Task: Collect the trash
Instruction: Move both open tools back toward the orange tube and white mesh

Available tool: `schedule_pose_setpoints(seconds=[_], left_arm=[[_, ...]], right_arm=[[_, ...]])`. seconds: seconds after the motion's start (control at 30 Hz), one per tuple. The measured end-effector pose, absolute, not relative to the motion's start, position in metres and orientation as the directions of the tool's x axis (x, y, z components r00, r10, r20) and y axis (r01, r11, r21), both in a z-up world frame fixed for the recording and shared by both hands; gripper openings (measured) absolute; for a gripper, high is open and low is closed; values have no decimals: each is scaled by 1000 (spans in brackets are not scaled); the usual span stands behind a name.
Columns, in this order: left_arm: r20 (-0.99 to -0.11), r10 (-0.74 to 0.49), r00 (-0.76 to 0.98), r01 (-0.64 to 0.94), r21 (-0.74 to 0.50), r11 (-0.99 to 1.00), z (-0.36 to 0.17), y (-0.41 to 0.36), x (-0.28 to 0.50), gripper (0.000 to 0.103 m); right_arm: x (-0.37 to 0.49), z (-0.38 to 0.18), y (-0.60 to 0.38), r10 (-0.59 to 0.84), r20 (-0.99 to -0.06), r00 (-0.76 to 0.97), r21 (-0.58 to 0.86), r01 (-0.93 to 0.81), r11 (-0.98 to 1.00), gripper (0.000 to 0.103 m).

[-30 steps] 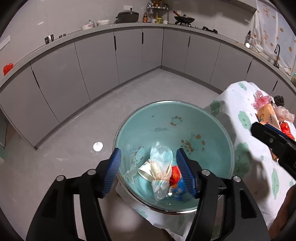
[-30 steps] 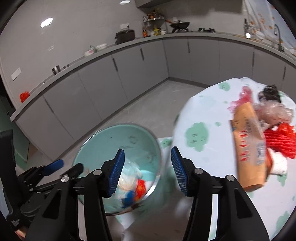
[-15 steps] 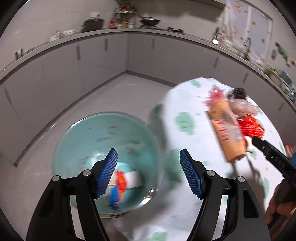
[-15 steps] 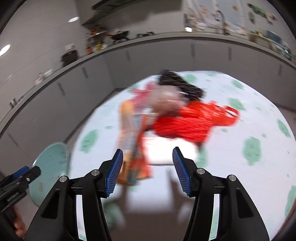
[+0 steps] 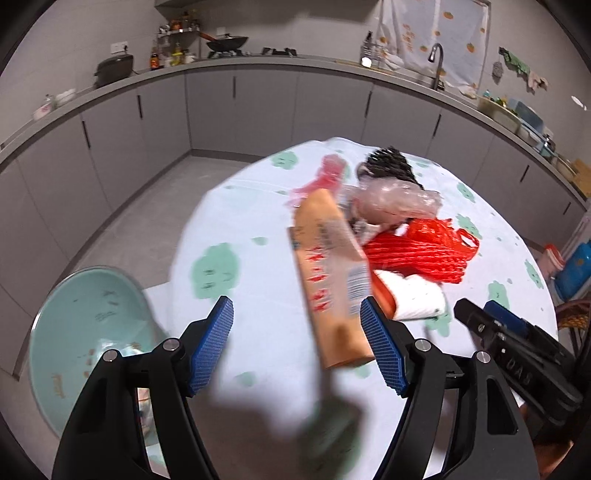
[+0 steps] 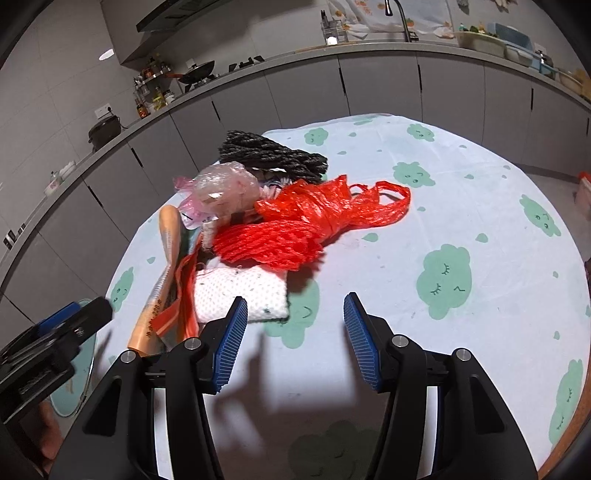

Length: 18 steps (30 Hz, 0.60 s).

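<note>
Both grippers have swung off the teal basin (image 5: 92,314) beside the tabletop's left edge, so the left gripper (image 5: 297,345) and right gripper (image 6: 291,341), fingers apart and empty, now face the trash heap mid-tabletop: red mesh bag (image 6: 295,225), orange wrapper (image 5: 328,273), white foam net (image 6: 240,291).

— What sort of place are we looking at?
— A home kitchen. Grey cabinets (image 5: 236,110) are running under a long countertop (image 6: 369,50), a wok (image 5: 226,42) is sitting on the stove, and a faucet (image 5: 437,64) is standing by the curtained window (image 5: 436,29).
</note>
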<state>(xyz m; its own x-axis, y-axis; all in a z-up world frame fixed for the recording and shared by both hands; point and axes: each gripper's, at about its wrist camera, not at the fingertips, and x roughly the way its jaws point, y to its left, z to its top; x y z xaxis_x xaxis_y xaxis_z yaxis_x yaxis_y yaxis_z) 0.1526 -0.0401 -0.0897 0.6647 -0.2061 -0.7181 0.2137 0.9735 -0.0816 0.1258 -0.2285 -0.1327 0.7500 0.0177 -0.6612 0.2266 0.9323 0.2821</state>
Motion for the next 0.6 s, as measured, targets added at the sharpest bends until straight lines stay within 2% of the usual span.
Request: schedule_pose_setpoints(seconds=[0.17, 0.37, 0.4, 0.47, 0.6], left_arm=[[-744, -221, 630, 232, -92, 968, -105, -60, 165, 74], [-776, -192, 601, 214, -76, 974, -124, -72, 180, 72], [-780, -191, 595, 211, -78, 974, -128, -72, 181, 62], [-789, -213, 576, 216, -105, 971, -134, -69, 184, 51], [-785, -236, 572, 223, -128, 966, -136, -63, 183, 40]], right_arm=[[119, -133, -245, 1, -661, 751, 296, 259, 919, 55], [119, -138, -255, 29, -667, 745, 335, 264, 905, 55], [120, -138, -255, 38, -667, 744, 341, 259, 904, 55], [124, -139, -252, 61, -667, 743, 357, 246, 901, 55], [135, -140, -245, 86, -667, 740, 372, 230, 899, 55]])
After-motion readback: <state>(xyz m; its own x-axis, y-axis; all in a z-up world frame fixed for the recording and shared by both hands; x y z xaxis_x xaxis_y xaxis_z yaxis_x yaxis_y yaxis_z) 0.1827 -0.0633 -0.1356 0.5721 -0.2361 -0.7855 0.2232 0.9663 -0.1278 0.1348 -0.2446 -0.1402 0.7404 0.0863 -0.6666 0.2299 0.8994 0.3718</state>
